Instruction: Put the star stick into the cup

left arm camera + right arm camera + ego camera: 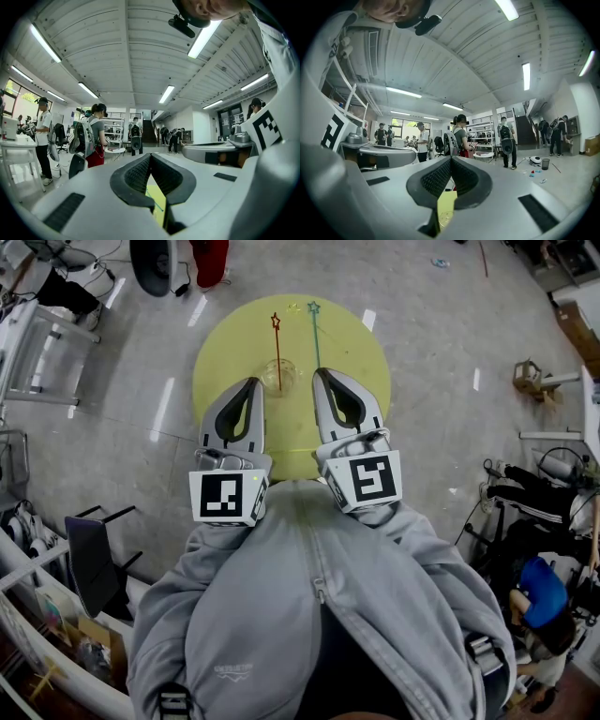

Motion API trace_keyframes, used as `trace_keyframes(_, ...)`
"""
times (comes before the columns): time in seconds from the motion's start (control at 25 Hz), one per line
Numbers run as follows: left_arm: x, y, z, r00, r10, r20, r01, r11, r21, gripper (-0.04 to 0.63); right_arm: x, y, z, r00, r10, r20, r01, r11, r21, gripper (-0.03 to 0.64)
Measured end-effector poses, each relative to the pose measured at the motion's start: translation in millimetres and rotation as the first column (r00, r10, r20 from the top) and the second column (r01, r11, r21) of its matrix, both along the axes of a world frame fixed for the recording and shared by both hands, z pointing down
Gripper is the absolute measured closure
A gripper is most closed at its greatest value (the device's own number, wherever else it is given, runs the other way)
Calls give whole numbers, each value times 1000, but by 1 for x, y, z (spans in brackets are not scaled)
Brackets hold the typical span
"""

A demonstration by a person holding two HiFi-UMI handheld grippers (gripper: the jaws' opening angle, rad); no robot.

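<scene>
A round yellow table (225, 352) holds a clear cup (278, 377). A red star stick (276, 334) runs from the cup's spot toward the far edge; whether it stands in the cup I cannot tell. A green star stick (316, 334) lies just to its right. My left gripper (255, 382) and right gripper (319, 374) hang side by side over the table's near half, both shut and empty. Below the shut left gripper (150, 157) a slice of the green stick (157, 205) shows. Under the shut right gripper (451, 159) the cup's rim (444, 217) shows.
A faint yellow star (293, 307) lies at the table's far edge. Grey floor surrounds the table. A black chair (94, 554) stands at the near left, a white frame (28, 352) at the far left, and desks with seated people (539, 592) at the right.
</scene>
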State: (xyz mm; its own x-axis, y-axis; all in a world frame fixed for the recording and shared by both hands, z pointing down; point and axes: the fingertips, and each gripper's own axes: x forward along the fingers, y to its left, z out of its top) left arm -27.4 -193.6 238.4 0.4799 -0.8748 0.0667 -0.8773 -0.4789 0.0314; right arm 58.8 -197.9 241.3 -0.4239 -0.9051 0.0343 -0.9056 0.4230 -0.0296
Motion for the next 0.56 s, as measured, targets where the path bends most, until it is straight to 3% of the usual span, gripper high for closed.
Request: trace_keyframes(0.56,2,5,6,1000,15,-4,-15,1000,-9,578,0,4,10,1000,-5,-17,4,999,-49,586)
